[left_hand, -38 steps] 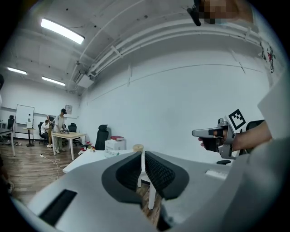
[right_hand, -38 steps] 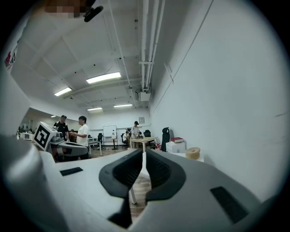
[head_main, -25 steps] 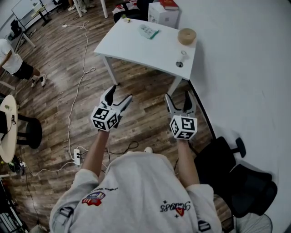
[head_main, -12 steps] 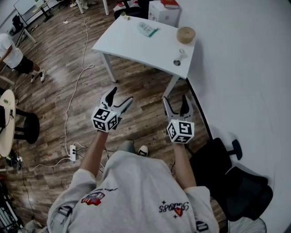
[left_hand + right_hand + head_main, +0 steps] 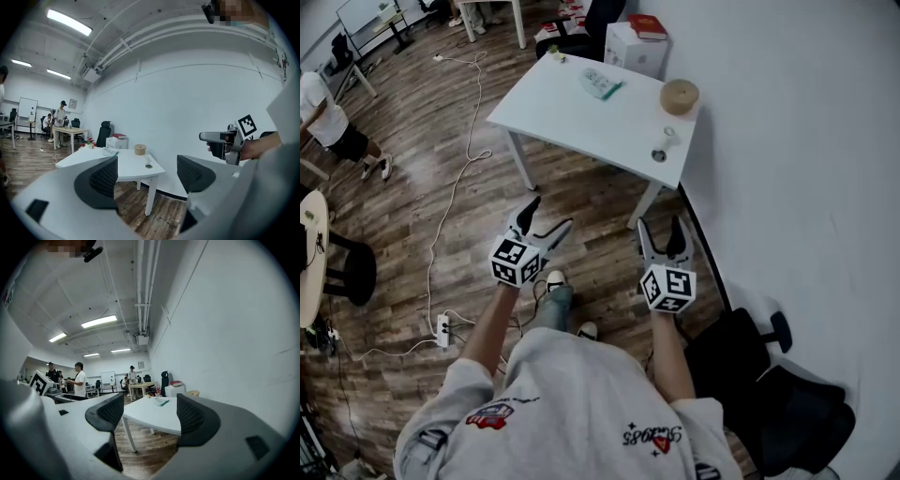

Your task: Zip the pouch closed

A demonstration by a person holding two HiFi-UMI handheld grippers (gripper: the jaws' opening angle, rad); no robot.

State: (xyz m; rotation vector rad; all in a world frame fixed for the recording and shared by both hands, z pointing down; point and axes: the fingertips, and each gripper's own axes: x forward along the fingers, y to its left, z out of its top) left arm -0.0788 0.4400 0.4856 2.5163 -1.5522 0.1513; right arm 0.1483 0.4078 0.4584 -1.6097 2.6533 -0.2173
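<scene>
L gripper (image 5: 548, 214) & R gripper (image 5: 660, 225) over floor (image 5: 422, 178), well apart from table (image 5: 572, 117) w/ pouch (image 5: 602, 84). L jaws wide, empty. R jaws wide, just closed slightly, nothing btwn.

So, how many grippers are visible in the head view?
2. The left gripper is at the left, over the wooden floor, jaws open and empty. The right gripper is nearer the wall; its jaws, also empty, have just been closing slightly, yet stand open.

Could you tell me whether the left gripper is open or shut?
Open: the left gripper shows its jaws well apart in its own view, with only the distant white table seen between them.
</scene>
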